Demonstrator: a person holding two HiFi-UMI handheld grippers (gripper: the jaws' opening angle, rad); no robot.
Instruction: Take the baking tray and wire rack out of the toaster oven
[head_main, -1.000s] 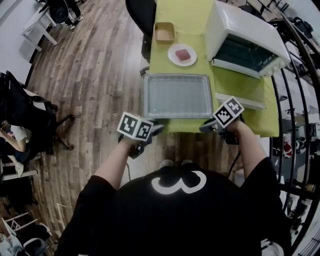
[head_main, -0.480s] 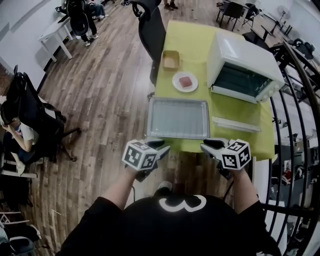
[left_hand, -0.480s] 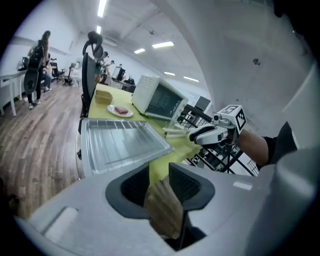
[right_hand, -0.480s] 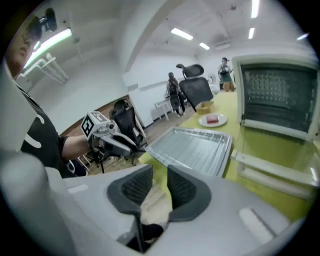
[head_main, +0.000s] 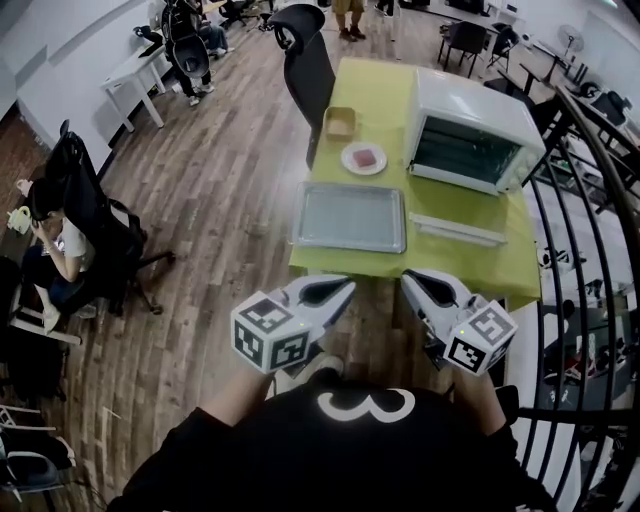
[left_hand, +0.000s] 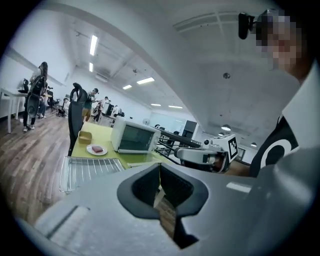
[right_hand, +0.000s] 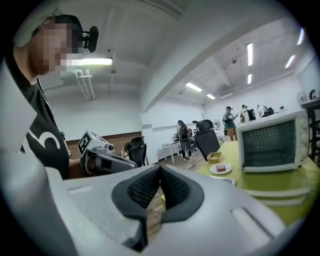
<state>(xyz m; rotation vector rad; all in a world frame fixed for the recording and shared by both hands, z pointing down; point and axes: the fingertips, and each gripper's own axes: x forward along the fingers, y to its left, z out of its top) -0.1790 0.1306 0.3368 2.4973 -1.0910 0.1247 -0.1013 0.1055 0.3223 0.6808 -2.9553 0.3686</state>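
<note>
1. Head view: the baking tray (head_main: 298, 216) lies on the green table (head_main: 380, 85), outside the toaster oven (head_main: 470, 140), which stands at the tray's 2 o'clock.
2. The wire rack (left_hand: 92, 169) rests in the tray.
3. The left gripper (head_main: 343, 288) is at the tray's 6 o'clock, off the table. Its jaws have just been closing and now meet on nothing.
4. The right gripper (head_main: 410, 281) is at the tray's 5 o'clock. Its jaws have also just been closing and are now together, empty.
5. A plate (head_main: 363, 158) sits at the tray's 12 o'clock.

White "3" (head_main: 365, 405) — on black shirt (head_main: 250, 465), nothing else
</note>
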